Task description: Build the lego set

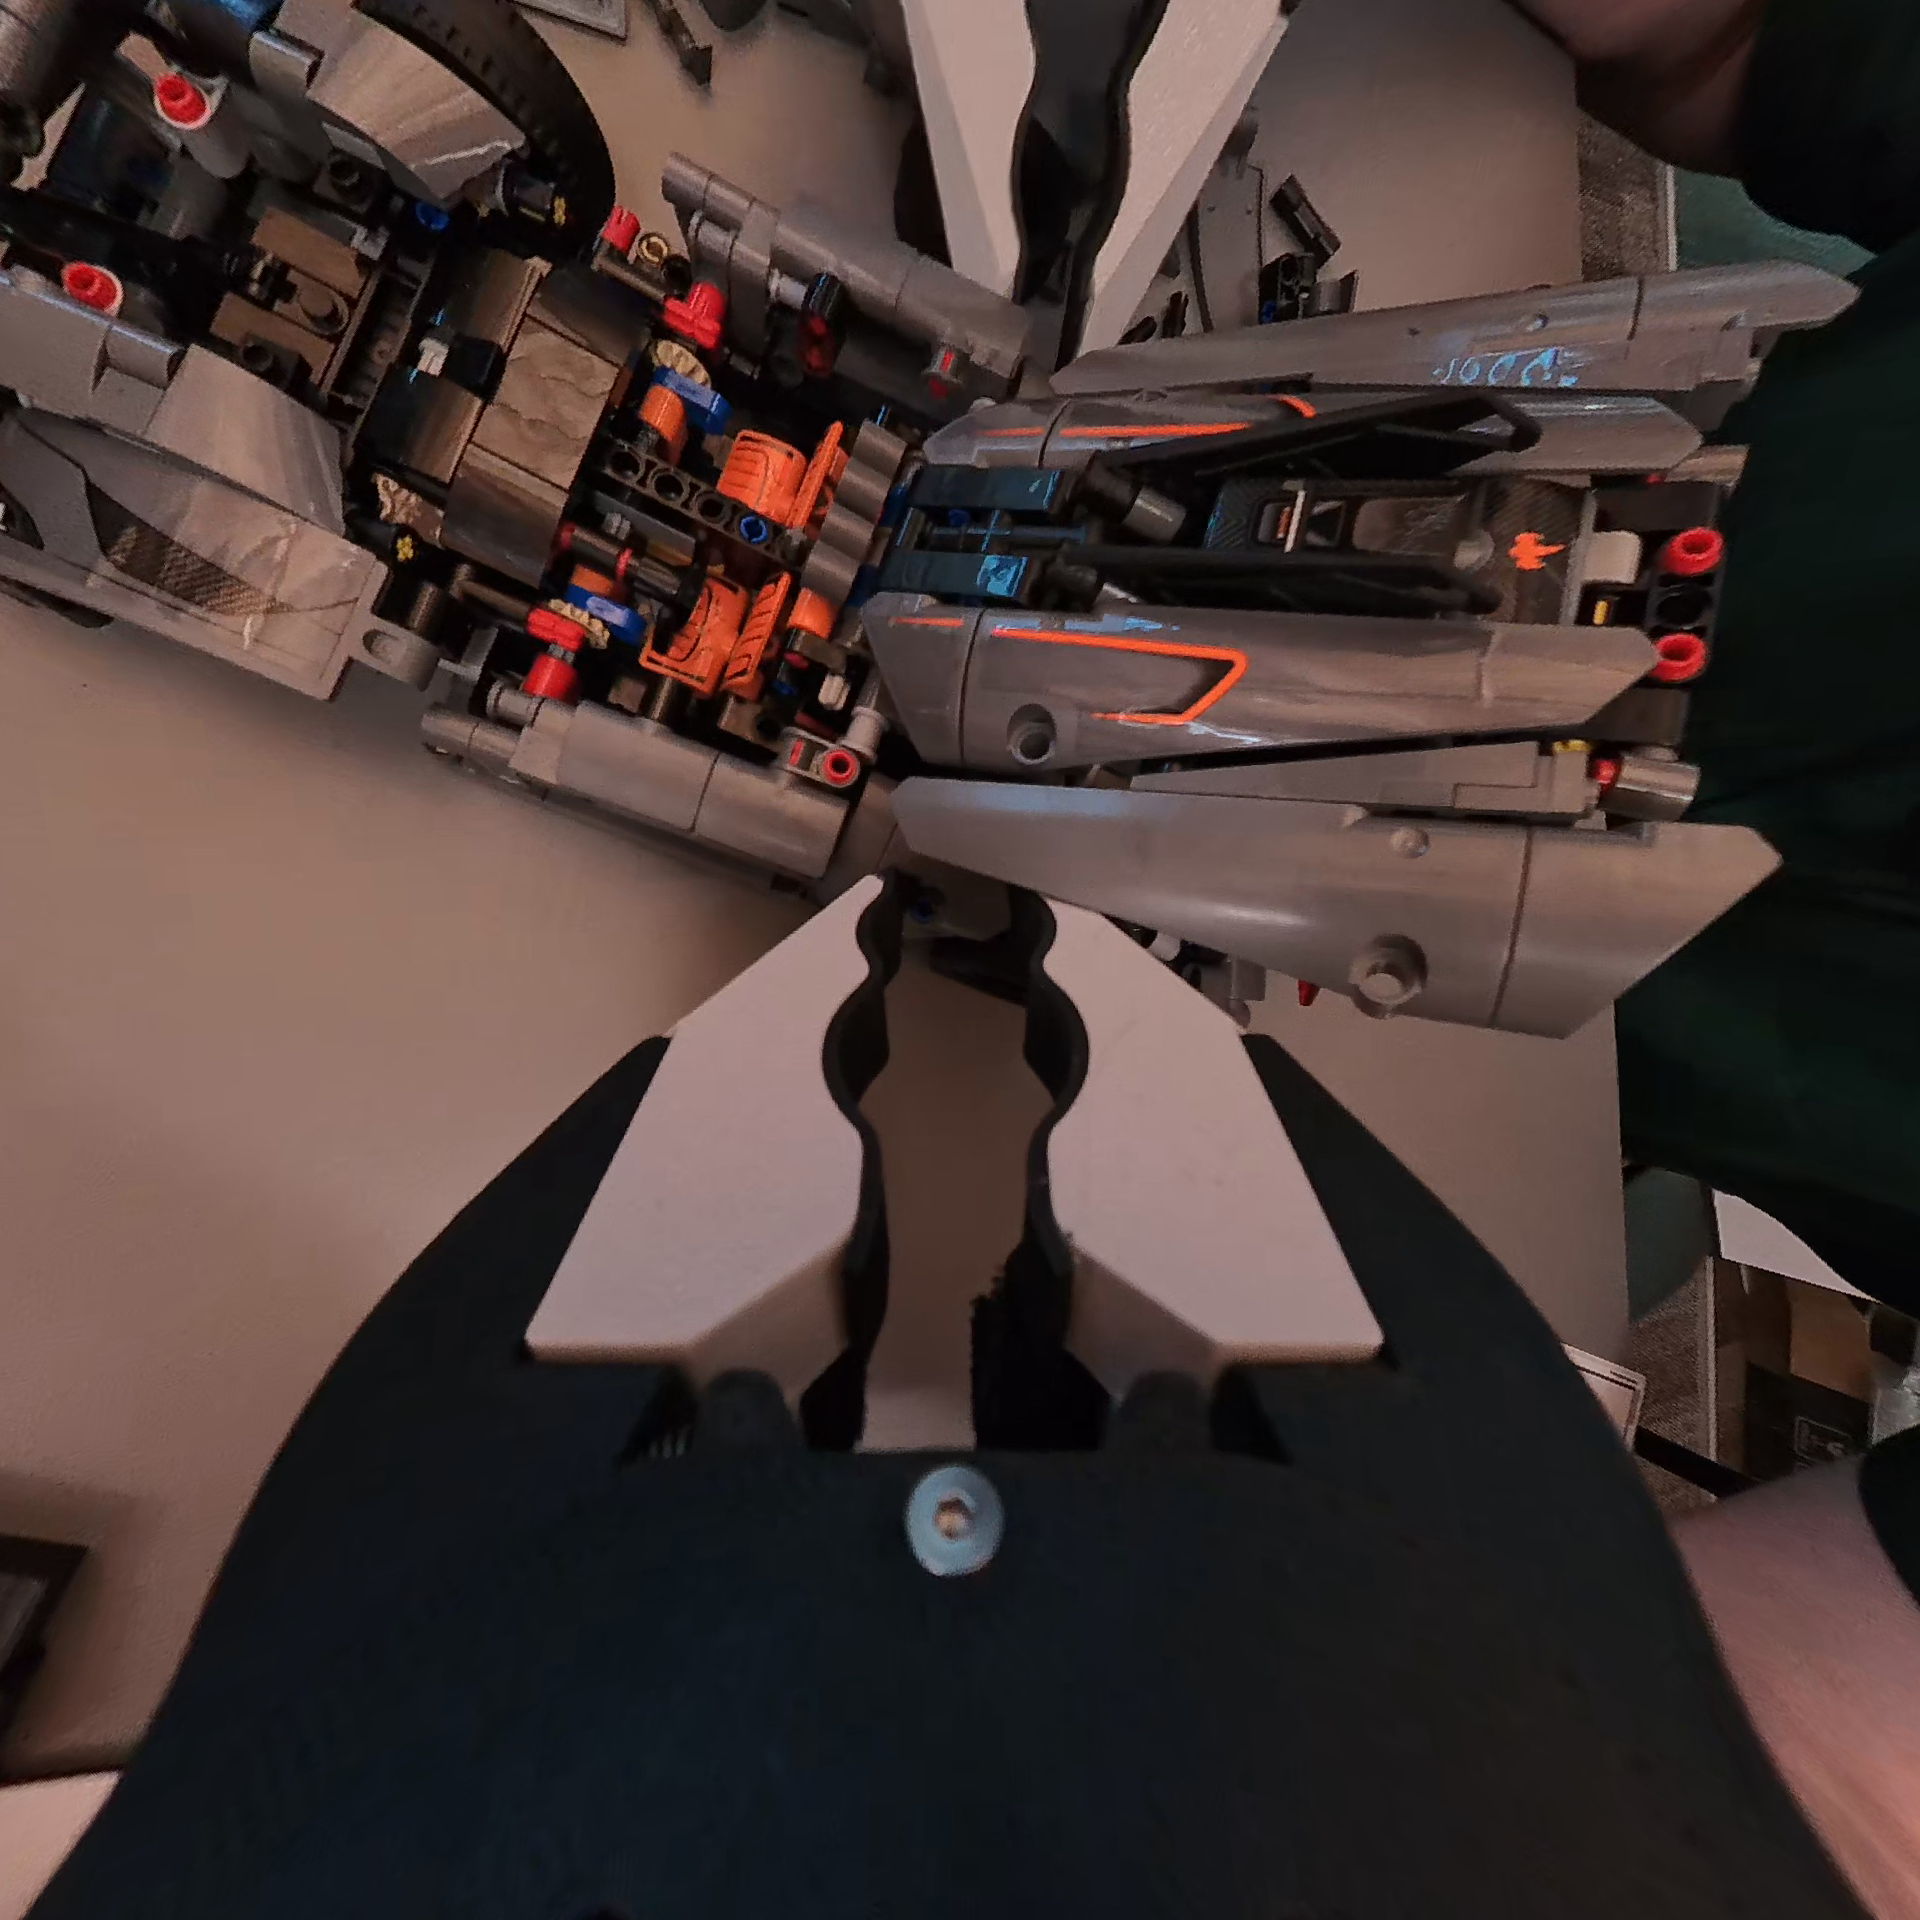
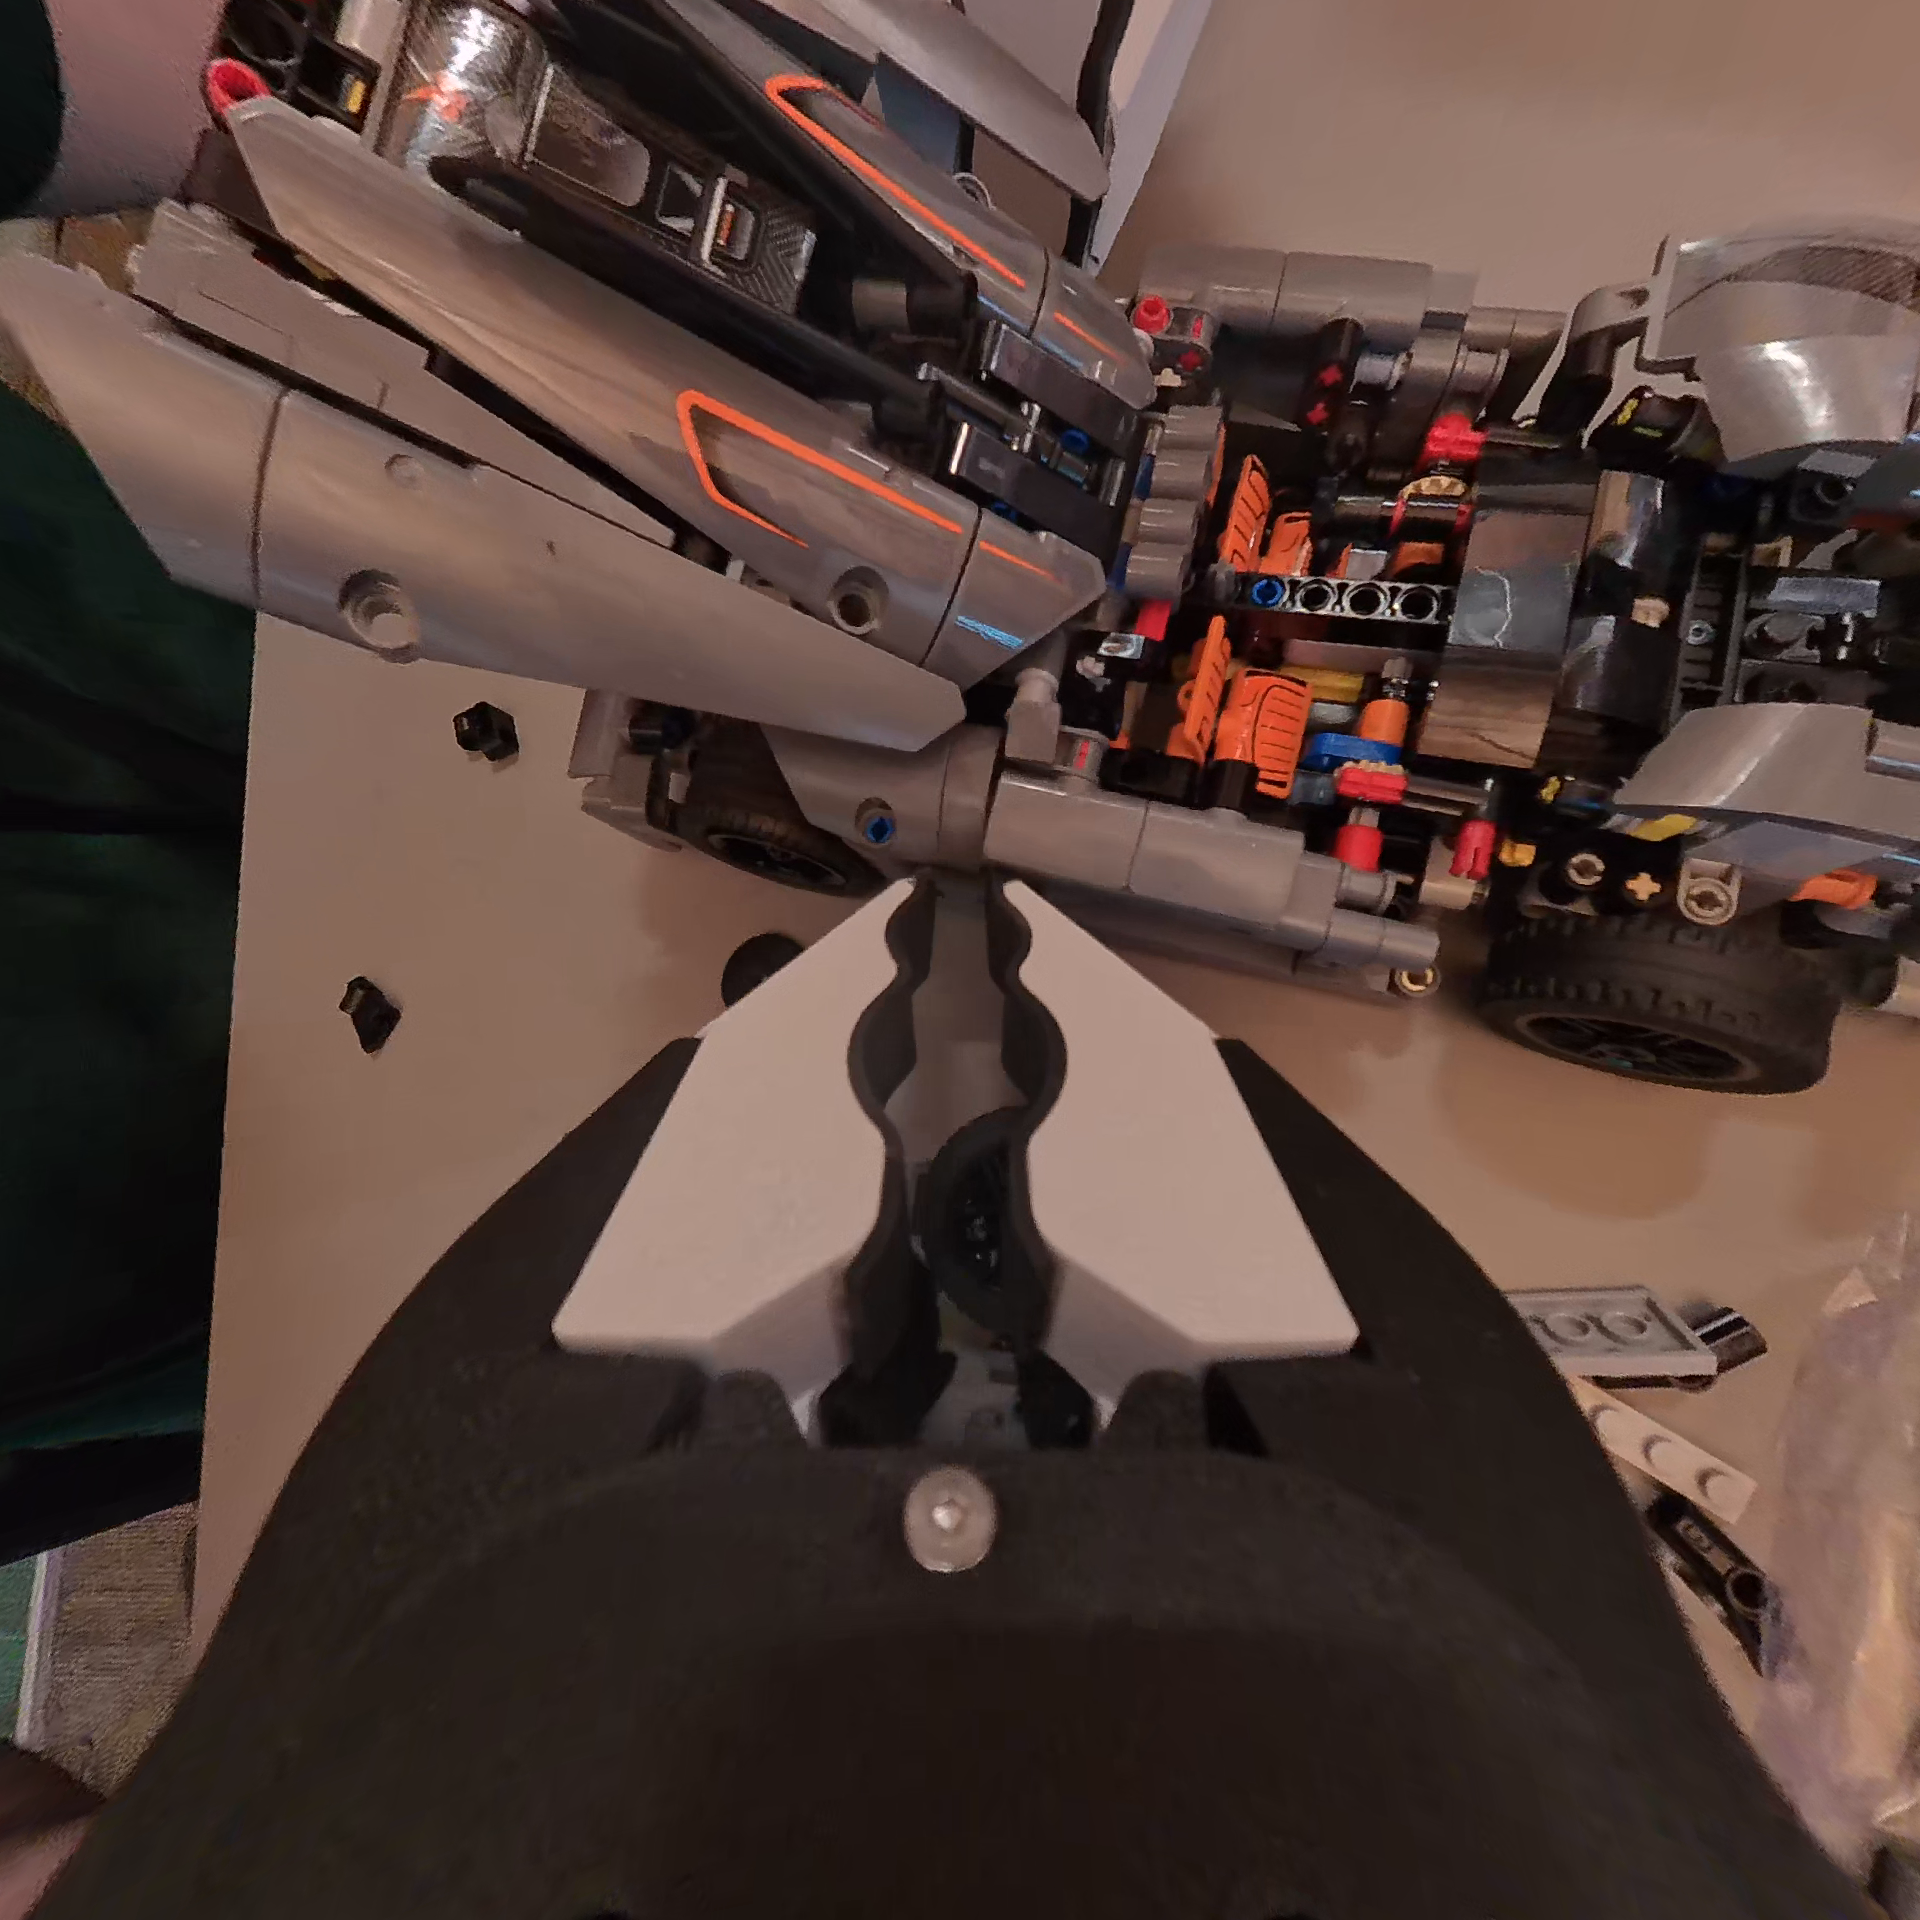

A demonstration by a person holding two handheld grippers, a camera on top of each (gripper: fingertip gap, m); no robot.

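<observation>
A large grey lego car (image 1: pixel 727 499) with orange and black inner parts lies on a pale table; it also shows in the right wrist view (image 2: pixel 1299 623). Its long front section of grey panels with orange lines (image 1: pixel 1299 675) (image 2: pixel 520 520) sits tilted up from the body. My left gripper (image 1: pixel 961 904) is closed on the car's lower side edge under that section. My right gripper (image 2: pixel 961 894) is shut on a grey side panel at the opposite flank. The right gripper's white fingers (image 1: pixel 966 135) show beyond the car in the left wrist view.
A person's dark green sleeve (image 2: pixel 104 935) (image 1: pixel 1787 831) is close behind the front section. Small black pieces (image 2: pixel 483 727) (image 2: pixel 369 1013), grey plates (image 2: pixel 1621 1340) and a clear plastic bag (image 2: pixel 1849 1455) lie on the table. More loose parts (image 1: pixel 1299 260) lie beyond the car. About 11 cm separates my left fingertips from my right.
</observation>
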